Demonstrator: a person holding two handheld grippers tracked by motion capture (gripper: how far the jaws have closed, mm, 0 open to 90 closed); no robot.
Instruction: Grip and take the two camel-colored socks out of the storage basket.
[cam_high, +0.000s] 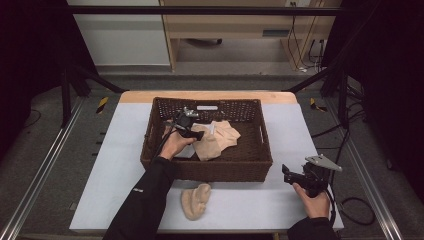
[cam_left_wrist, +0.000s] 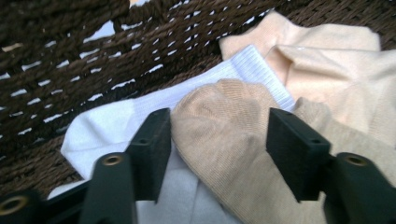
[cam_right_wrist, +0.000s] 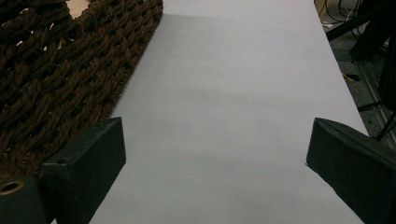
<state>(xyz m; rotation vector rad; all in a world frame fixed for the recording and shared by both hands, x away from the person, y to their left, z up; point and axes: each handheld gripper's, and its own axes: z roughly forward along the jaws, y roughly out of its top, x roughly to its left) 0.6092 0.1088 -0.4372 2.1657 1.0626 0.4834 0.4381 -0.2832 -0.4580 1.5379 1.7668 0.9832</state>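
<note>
A dark brown wicker basket (cam_high: 220, 169) stands mid-table and holds several socks. My left gripper (cam_high: 202, 132) reaches into it from the left. In the left gripper view its jaws (cam_left_wrist: 219, 135) stand apart on either side of a tan sock (cam_left_wrist: 219, 105); I see no pad pressing on it. That sock lies on a white ribbed sock (cam_left_wrist: 107, 126), with pale peach socks (cam_left_wrist: 336, 74) behind. Another tan sock (cam_high: 196, 200) lies on the table in front of the basket. My right gripper (cam_high: 286, 173) hovers at the front right, open over bare sheet (cam_right_wrist: 215, 144).
A white sheet (cam_high: 300, 130) covers the table. The basket's woven wall (cam_right_wrist: 60, 70) runs along the left of the right gripper view. Beyond the table's right edge are cables and frame legs (cam_high: 345, 100). A wooden desk (cam_high: 225, 30) stands behind.
</note>
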